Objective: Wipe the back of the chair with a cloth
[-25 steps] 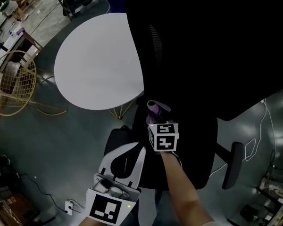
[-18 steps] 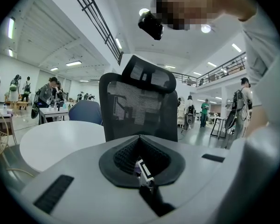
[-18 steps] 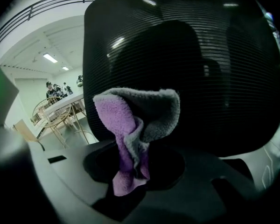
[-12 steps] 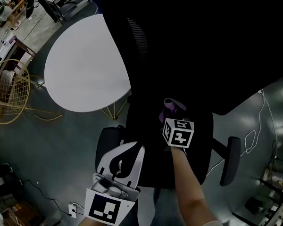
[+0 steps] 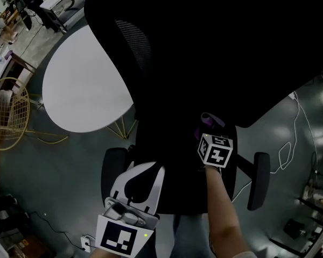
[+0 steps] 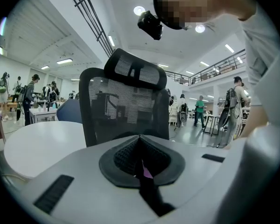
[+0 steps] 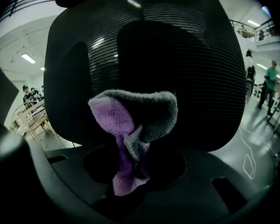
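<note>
In the head view a black office chair fills the middle, and its broad mesh back hides much of the floor. The right gripper reaches up to the lower edge of that back, with one purple cloth sticking out of its tip. The left gripper hangs lower, over the seat's near left edge. Two armrests show, one at the left and one at the right. One round white table stands just beside the chair on the left, its rim running behind the backrest. One gold wire chair sits beyond it. A white cable loops on the bare floor to the right, where the most open room lies.

The left gripper view looks at the chair upright with its headrest on top, and the table is low at the left. Several people stand among desks far behind on both sides. The jaws are pressed together. A thin pink sliver shows at their seam, too small to identify.

In the right gripper view the jaws are clamped on the cloth's lower end. Its purple and grey top bulges up right before the mesh back, which blocks nearly everything ahead. Only narrow strips of the room show at either edge.
</note>
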The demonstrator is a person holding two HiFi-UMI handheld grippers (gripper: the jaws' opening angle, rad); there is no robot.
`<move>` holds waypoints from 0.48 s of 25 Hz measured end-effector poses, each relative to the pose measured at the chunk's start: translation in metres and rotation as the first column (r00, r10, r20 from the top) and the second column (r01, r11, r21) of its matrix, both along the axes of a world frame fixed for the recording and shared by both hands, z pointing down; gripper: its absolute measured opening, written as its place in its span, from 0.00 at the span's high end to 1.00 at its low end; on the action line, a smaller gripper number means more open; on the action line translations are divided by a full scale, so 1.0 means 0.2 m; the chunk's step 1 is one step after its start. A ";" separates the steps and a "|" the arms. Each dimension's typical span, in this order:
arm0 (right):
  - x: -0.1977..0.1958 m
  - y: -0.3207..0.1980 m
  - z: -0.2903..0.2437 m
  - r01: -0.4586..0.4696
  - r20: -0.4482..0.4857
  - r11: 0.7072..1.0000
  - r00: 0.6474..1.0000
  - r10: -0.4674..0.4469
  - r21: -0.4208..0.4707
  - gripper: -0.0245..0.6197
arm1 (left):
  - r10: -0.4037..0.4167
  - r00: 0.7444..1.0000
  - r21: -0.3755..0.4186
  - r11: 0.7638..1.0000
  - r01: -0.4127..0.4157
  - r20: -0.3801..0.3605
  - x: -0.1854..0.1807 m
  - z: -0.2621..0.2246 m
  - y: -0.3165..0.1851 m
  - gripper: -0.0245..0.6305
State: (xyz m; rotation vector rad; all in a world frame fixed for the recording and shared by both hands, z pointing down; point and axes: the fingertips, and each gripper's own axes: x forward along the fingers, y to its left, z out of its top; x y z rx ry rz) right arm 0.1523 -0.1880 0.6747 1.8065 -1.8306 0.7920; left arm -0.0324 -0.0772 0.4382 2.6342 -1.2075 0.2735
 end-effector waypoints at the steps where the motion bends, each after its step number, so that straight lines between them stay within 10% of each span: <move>1: 0.03 0.01 0.00 -0.003 -0.010 1.000 1.000 0.003 0.000 0.76 | 0.005 1.000 0.000 1.000 -0.005 0.001 0.02 0.00 0.00 0.94; 12: 0.39 0.10 0.00 -0.097 -0.035 0.995 0.995 0.096 -0.013 0.76 | 0.061 0.998 0.001 0.998 -0.061 0.006 0.19 0.00 0.01 0.94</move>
